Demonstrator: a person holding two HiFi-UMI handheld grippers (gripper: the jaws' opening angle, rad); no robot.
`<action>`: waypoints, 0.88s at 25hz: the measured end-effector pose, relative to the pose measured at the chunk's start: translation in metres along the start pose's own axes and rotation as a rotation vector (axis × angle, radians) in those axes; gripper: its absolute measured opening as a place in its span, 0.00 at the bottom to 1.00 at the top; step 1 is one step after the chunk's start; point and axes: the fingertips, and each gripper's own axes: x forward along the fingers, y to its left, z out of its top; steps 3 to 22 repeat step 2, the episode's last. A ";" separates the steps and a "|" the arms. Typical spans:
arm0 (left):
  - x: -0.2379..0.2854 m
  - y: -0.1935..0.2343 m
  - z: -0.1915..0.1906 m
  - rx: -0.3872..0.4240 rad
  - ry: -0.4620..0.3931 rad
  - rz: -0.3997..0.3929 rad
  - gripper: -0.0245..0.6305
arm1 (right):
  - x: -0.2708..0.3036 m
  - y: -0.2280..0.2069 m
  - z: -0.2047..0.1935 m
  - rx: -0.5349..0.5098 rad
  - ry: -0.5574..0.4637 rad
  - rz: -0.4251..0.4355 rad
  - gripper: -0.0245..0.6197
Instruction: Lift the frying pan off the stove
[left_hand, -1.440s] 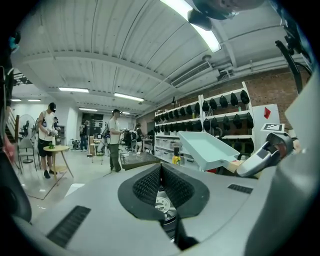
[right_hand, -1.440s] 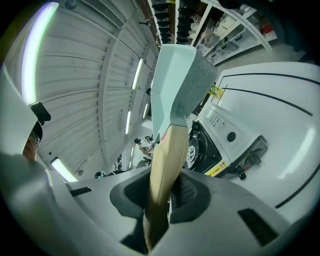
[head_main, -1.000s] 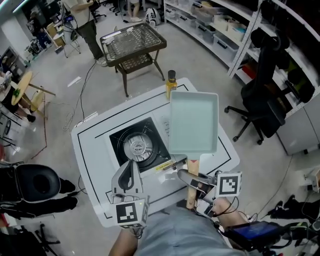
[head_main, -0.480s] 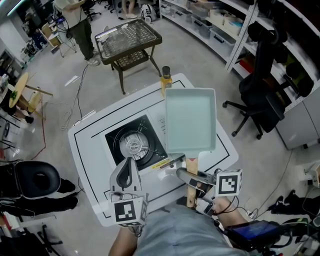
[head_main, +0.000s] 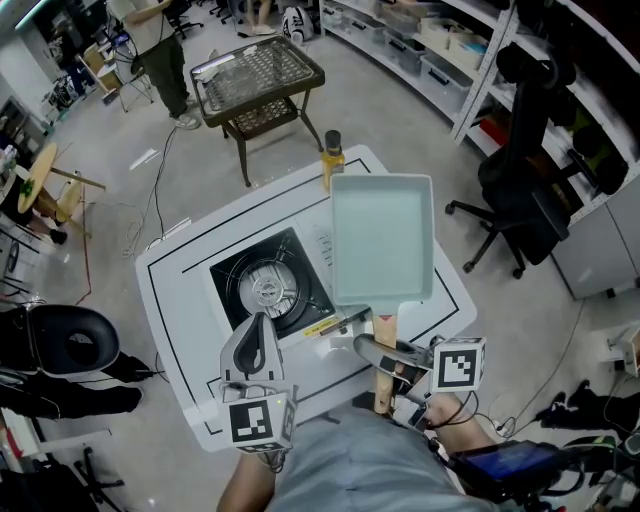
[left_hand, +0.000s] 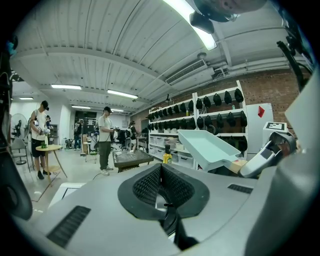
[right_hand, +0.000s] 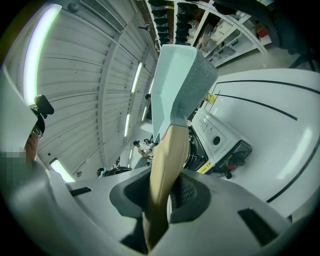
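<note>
So at this point the right hand-held gripper (head_main: 376, 352) was clamped on the wooden handle (right_hand: 167, 165) of the pan (head_main: 381, 238). In the right gripper view both jaws were pressed on the sides of the handle, which ran straight out between them to the pan.

The pan itself, the pale mint rectangular one, was up in the air and clear of the stove (head_main: 270, 290). From the head view it hung to the right of the burner (head_main: 268, 288), over the right part of the white table (head_main: 185, 300), with nothing in it. In the left gripper view I could see it up high with its far end tilted upward.

My left hand-held gripper (head_main: 258, 330) wasn't doing anything. Its jaws were together with nothing between them, and it hovered over the front of the table just in front of the stove, pointing toward the burner.

The only other thing on the table was a yellow bottle (head_main: 332, 160) with a dark cap, standing upright at the far edge, just past the pan's far end.
</note>
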 end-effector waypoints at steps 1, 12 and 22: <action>0.000 0.000 0.000 0.000 0.000 0.000 0.07 | 0.000 0.000 0.000 0.000 0.001 0.000 0.17; 0.000 0.000 0.000 0.000 0.000 -0.001 0.07 | 0.000 0.000 -0.001 -0.001 0.001 0.000 0.17; 0.000 0.000 0.000 0.000 0.000 -0.001 0.07 | 0.000 0.000 -0.001 -0.001 0.001 0.000 0.17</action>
